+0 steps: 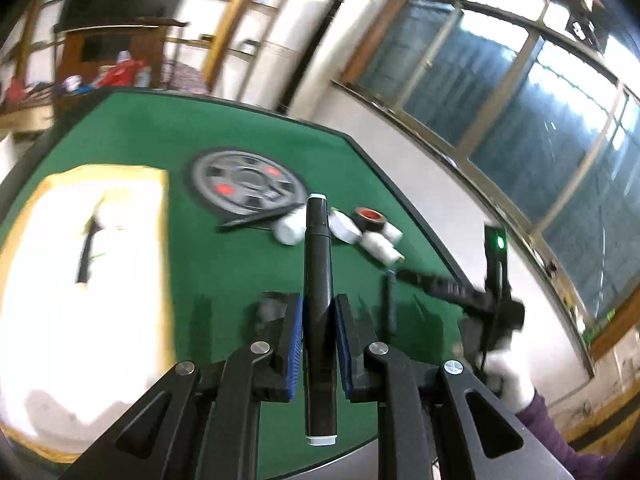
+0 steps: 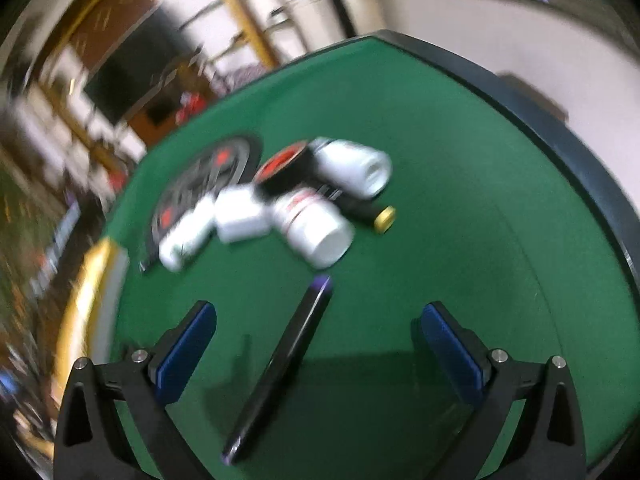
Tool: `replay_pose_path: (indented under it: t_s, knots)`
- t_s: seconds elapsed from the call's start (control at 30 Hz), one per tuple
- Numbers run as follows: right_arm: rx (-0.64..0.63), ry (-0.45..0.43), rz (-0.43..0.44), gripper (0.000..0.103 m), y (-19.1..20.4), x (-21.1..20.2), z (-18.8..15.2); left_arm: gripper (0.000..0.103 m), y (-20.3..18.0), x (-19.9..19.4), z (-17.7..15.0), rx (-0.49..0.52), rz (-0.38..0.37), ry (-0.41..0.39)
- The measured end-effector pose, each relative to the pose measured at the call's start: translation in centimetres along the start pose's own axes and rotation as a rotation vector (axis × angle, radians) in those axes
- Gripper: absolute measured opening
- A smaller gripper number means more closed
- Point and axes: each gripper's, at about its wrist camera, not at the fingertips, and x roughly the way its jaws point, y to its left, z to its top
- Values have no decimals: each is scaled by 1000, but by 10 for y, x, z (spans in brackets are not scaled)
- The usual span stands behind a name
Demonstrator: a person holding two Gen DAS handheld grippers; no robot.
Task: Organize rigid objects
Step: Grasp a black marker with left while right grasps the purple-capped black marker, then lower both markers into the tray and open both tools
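Landmark: grey dial (image 1: 245, 185) printed mid-bench (image 1: 168, 136).

Left of dial: tray (image 1: 86, 280), pale lining, yellow rim, one dark pen-like item already inside. Probably the drop target.

Left tongs (image 1: 319, 332) clamped on a black marker (image 1: 318, 276), nearer the camera than the dial, clear of the bench. Pads bite the barrel somewhat below mid-length, white caps free at both ends. Judgement: light, stiff plastic, smooth round barrel, so it can twist or slide if the grip goes off-centre. Hold looks roughly balanced. Not fragile. Tongs point forward and down, marker in line with the fingers.

Right of dial: pile of white bottles (image 1: 289, 230), a white box and a red-cored tape roll (image 1: 369, 218), all touching. Bottles look rigid, light, prone to roll; take them across the body.

Further right, near side: black pen (image 2: 280, 364) flat on the felt. Thin, low, slick; grip mid-barrel, across it.

Right tongs (image 2: 316, 344) wide apart, nothing held, pitched steeply down with the pen between the fingers, not touching. White-gloved hand (image 1: 514, 380), purple sleeve behind.
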Motion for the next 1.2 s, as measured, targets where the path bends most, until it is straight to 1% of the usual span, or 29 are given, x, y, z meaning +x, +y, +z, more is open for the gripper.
replay_pose_path:
  t_s: [0.03, 0.07, 0.1, 0.13, 0.2, 0.23, 0.3, 0.33, 0.37, 0.43, 0.47, 0.53, 0.7, 0.73, 0.83, 0.93, 1.0, 1.13, 1.2]
  knots:
    - [-43, 11, -27, 99, 11, 3, -5, 15, 11, -5, 0, -25, 9, -14]
    - [-80, 20, -55, 92, 22, 7, -8, 15, 20, -8, -3, -46, 15, -23]
    - [-98, 29, -69, 86, 28, 10, -11, 15, 29, -11, -5, -66, 20, -31]
    - [-116, 43, -85, 73, 34, 14, -13, 15, 38, -18, -7, -86, 30, -42]
    - [-127, 69, -123, 60, 42, 25, -16, 15, 51, -26, -10, -108, 49, -61]
    - [-137, 53, -159, 58, 46, 27, -16, 15, 58, -32, -11, -118, 58, -70]
    - [-145, 50, -197, 57, 47, 30, -18, 15, 72, -43, -14, -136, 81, -88]
    - [-146, 47, -205, 50, 47, 30, -18, 15, 77, -47, -15, -146, 89, -94]
    - [-149, 45, -215, 38, 48, 30, -17, 15, 84, -50, -17, -158, 95, -100]
    - [-164, 44, -233, 25, 51, 29, -18, 15, 94, -54, -20, -179, 105, -107]
    - [-170, 45, -227, 21, 53, 28, -20, 15, 98, -53, -20, -187, 108, -108]
    - [-162, 51, -196, 15, 53, 26, -24, 15, 105, -53, -22, -204, 113, -108]
    - [-108, 28, -59, 15, 49, 9, -29, 15, 122, -51, -26, -225, 137, -98]
    - [-102, 19, -17, 15, 52, 3, -28, 15, 126, -50, -26, -231, 144, -94]
    - [-103, 7, 75, 15, 67, -12, -27, 15, 140, -46, -25, -253, 179, -69]
    - [-122, 10, 185, 15, 93, -23, -23, 15, 154, -42, -22, -264, 225, -46]
    - [-147, 21, 239, 15, 114, -27, -20, 15, 162, -39, -18, -270, 254, -31]
    - [-192, 79, 340, 15, 159, -22, -18, 15, 179, -26, -7, -282, 290, 23]
    - [-210, 110, 368, 15, 179, -17, -19, 15, 184, -18, -1, -272, 319, 51]
